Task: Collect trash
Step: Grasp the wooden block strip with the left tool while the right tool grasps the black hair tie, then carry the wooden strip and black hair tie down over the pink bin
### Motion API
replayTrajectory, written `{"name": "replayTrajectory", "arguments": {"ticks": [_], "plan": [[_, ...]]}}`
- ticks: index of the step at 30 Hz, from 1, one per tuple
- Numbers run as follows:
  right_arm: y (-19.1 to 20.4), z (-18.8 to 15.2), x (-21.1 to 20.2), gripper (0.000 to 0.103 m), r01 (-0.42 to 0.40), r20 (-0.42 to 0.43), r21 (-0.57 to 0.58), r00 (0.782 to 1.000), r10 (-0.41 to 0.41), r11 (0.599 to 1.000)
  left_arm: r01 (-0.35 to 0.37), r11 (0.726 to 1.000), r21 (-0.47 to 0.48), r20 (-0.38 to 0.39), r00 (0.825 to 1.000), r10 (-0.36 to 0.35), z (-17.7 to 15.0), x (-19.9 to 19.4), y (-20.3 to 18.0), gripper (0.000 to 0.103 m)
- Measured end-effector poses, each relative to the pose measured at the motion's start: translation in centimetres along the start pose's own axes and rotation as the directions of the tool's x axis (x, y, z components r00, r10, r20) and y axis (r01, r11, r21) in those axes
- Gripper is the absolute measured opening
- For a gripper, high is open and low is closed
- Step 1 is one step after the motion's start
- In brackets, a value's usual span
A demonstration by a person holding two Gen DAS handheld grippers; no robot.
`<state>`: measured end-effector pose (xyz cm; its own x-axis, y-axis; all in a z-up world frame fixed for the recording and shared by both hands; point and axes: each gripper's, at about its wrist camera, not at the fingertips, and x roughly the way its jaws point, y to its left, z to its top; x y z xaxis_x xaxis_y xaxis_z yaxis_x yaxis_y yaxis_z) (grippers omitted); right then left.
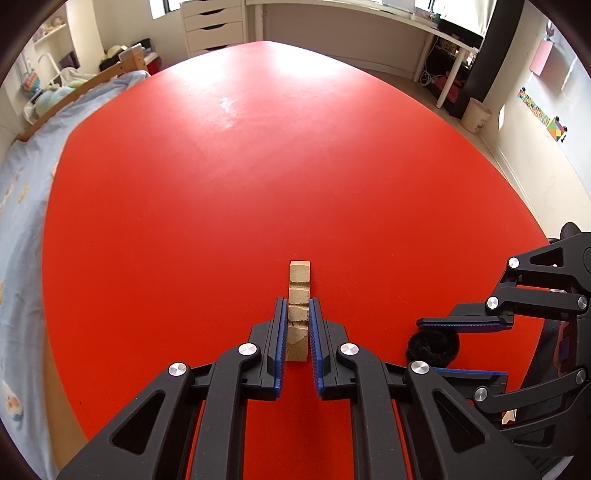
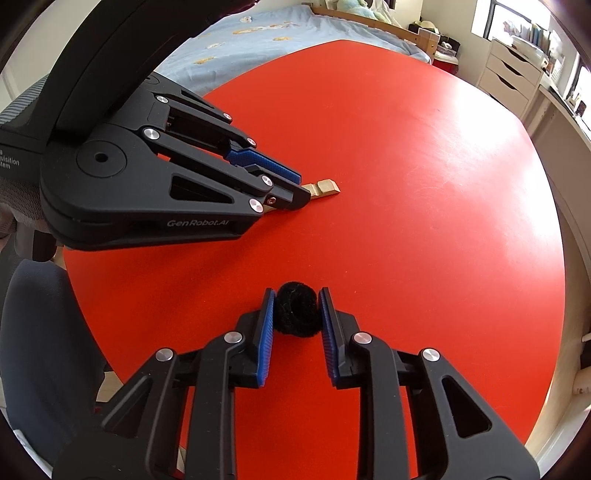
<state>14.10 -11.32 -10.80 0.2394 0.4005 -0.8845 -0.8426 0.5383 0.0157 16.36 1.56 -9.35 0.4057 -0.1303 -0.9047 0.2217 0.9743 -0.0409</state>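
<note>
Red table [image 1: 258, 166], white drawers [image 1: 214, 27], bed [image 1: 22, 206], bright windows

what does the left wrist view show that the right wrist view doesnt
Only the left wrist view: a pale round wastebasket on the floor beside a white desk leg.
Only the right wrist view: the printed black side of the left gripper.
Both: the red round table, the notched tan wooden block between the left fingers, and the black fuzzy ring between the right gripper.

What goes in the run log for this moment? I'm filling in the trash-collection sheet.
left gripper: shut on wooden block | right gripper: shut on black fuzzy ring | both items on red table
</note>
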Motion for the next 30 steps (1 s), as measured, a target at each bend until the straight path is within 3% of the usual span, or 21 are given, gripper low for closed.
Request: {"name": "replayTrajectory", "arguments": {"ticks": [13, 30], "plan": [[-1.0, 0.2, -1.0, 0.023, 0.004, 0.017, 0.027, 1.000, -0.005, 1.000, -0.002, 0.999, -0.041, 0.016, 1.000, 0.003, -0.3, -0.8, 0.2, 0.011], [0.0, -1.9, -7.9, 0.023, 0.025, 0.094, 0.047, 0.995, -0.030, 0.999, -0.010, 0.997, -0.082, 0.132, 0.991, 0.021, -2.6, -7.6, -0.9, 0.011]]}}
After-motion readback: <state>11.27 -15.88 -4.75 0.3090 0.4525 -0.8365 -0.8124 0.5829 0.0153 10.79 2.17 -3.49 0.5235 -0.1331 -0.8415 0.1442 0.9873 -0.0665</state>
